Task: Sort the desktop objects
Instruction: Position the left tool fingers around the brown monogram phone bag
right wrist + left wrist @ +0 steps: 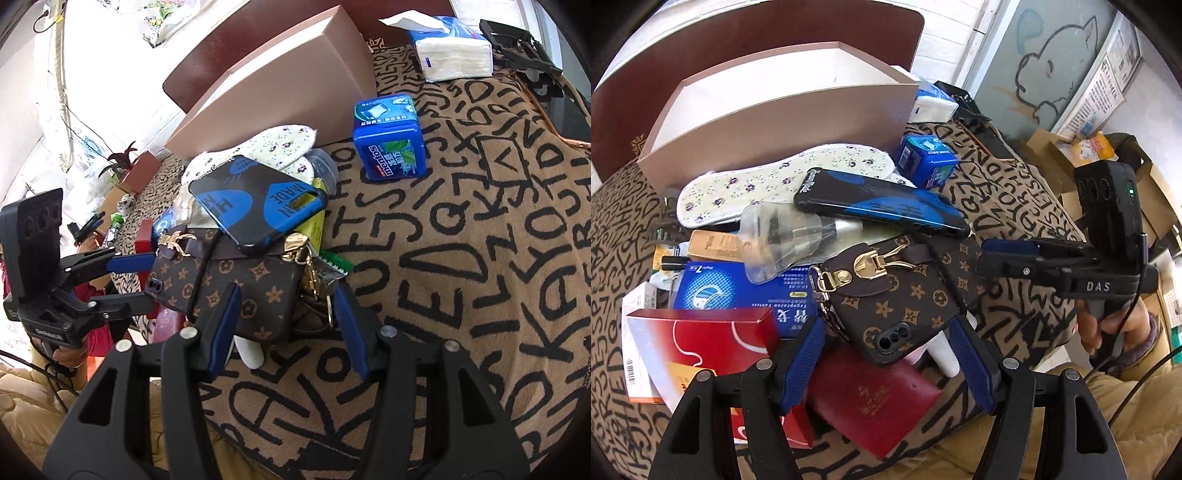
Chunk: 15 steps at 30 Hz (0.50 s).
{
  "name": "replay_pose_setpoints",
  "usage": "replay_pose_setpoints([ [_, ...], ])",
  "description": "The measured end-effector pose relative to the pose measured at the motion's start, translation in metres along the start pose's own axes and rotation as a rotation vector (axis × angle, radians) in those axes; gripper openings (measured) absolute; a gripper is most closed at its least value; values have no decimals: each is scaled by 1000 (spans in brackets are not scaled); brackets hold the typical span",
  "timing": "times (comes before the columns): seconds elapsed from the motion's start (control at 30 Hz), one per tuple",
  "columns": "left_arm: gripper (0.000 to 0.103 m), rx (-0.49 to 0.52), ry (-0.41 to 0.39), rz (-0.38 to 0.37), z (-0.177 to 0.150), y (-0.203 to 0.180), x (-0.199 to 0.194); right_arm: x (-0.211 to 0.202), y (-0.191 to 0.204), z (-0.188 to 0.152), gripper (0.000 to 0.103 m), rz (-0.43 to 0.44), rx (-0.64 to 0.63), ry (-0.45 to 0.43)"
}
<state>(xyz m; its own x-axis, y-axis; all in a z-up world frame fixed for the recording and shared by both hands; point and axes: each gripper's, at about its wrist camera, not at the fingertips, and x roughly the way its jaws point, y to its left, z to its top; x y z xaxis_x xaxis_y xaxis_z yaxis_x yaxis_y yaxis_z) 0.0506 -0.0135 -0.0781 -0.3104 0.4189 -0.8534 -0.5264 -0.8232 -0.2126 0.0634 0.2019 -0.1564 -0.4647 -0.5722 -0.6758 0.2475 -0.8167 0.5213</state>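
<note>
Left gripper hangs steeply over the near edge of the pile with its blue-padded jaws spread on either side of the camera end of the brown monogram phone case; the pads appear to sit just off its edges, so nothing is gripped yet. Right gripper comes at the same case from the other side, jaws apart with the case corner between them, also not pressing as far as can be seen. That case lies on top of the heap on the bench, over a maroon booklet with gold characters too small to read. It looks like stiff faux leather, light but awkward: a gold clasp, a strap and a ring of keys hang from it and may drag neighbours along, so the flat long edges near the lens cutout seem the safest hold. Just beyond, a glossy black and blue phone case printed "HUMAN MADE" rests partly on it and could slide off when it lifts. Beside lie a red carton and a blue tablet box. Farther back are a floral insole, soft and floppy, a blue Mentos tub, and a pink open box.
</note>
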Motion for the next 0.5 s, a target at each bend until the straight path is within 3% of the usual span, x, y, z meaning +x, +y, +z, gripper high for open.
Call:
replay_pose_setpoints([
  [0.4, 71, -50, -18, -24, 7, -1, 3, -2, 9, -1, 54, 16, -27, -7],
  [0.5, 71, -30, -19, 12, 9, -6, 1, -5, 19, -1, 51, -2, -66, -15],
])
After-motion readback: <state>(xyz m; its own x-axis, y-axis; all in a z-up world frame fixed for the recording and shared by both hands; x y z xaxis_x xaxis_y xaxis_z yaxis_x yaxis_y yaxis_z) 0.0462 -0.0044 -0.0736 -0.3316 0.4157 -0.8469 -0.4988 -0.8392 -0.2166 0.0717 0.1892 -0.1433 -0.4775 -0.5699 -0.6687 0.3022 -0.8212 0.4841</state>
